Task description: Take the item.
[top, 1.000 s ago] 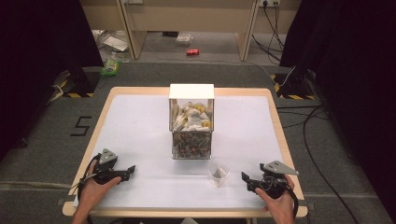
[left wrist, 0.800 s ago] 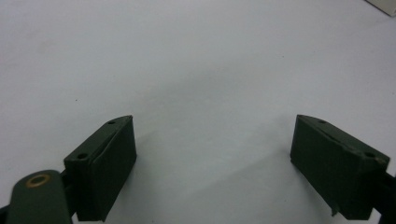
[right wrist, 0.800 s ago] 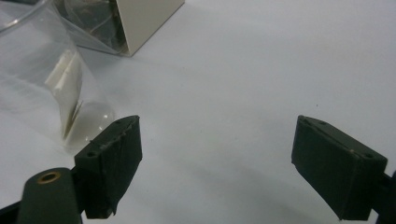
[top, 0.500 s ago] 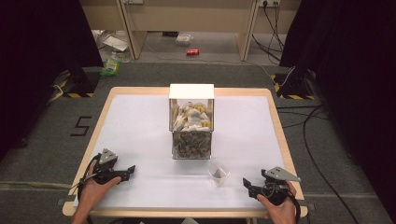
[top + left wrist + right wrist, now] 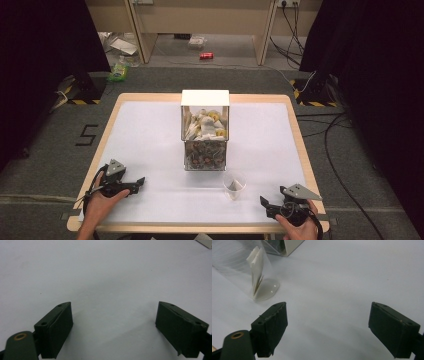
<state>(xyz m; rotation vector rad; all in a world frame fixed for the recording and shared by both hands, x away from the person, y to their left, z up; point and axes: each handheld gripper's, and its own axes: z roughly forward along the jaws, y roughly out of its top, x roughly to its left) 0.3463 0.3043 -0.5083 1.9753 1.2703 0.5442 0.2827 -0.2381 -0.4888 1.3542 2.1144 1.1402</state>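
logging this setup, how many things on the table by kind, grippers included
grippers: 2 (left, right)
clear box of packets: 1
clear cup with a paper packet: 1
total: 4

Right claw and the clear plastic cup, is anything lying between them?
No. Between the right claw and the clear plastic cup the right gripper view shows bare white table.
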